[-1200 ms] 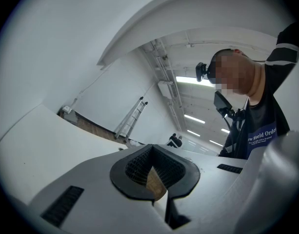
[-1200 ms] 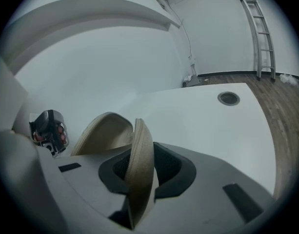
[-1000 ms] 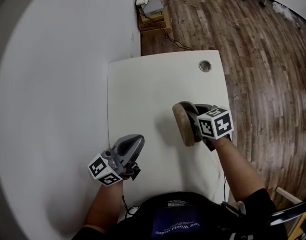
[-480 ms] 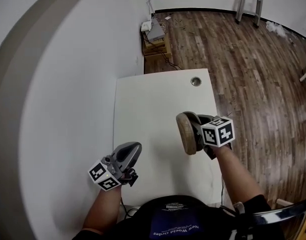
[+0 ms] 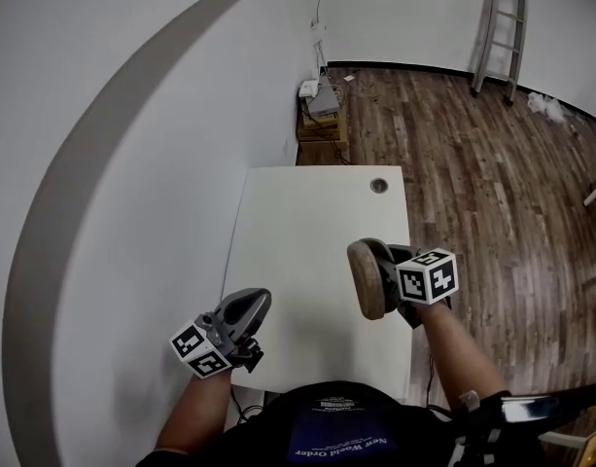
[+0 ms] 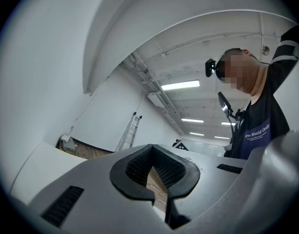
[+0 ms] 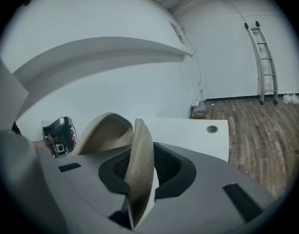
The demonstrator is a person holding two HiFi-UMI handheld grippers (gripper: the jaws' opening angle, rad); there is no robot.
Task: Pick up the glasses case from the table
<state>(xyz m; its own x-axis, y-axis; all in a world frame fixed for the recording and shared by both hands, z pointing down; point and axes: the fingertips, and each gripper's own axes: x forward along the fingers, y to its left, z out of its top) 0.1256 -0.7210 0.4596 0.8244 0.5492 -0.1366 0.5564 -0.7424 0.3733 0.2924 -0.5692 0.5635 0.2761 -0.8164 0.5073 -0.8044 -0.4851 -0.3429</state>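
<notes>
The tan glasses case (image 5: 366, 280) hangs in the air over the right part of the white table (image 5: 307, 212), gripped by my right gripper (image 5: 393, 266). In the right gripper view my right gripper (image 7: 142, 156) is shut on one zipped half of the case (image 7: 139, 150), while the other half opens out to the left. My left gripper (image 5: 251, 305) is held above the table's near left corner, shut with nothing in it. The left gripper view shows the left gripper (image 6: 154, 155) with its dark pads together, pointing out into the room.
A round cable hole (image 5: 378, 186) sits near the table's far edge. Behind the table a low wooden crate (image 5: 322, 115) with devices and cables stands against the white wall. A ladder (image 5: 502, 27) leans at the back right. Wood floor (image 5: 492, 183) lies to the right.
Both grippers have risen well above the table, which now looks smaller and farther below. The case has gone up with the right gripper, still gripped the same way.
</notes>
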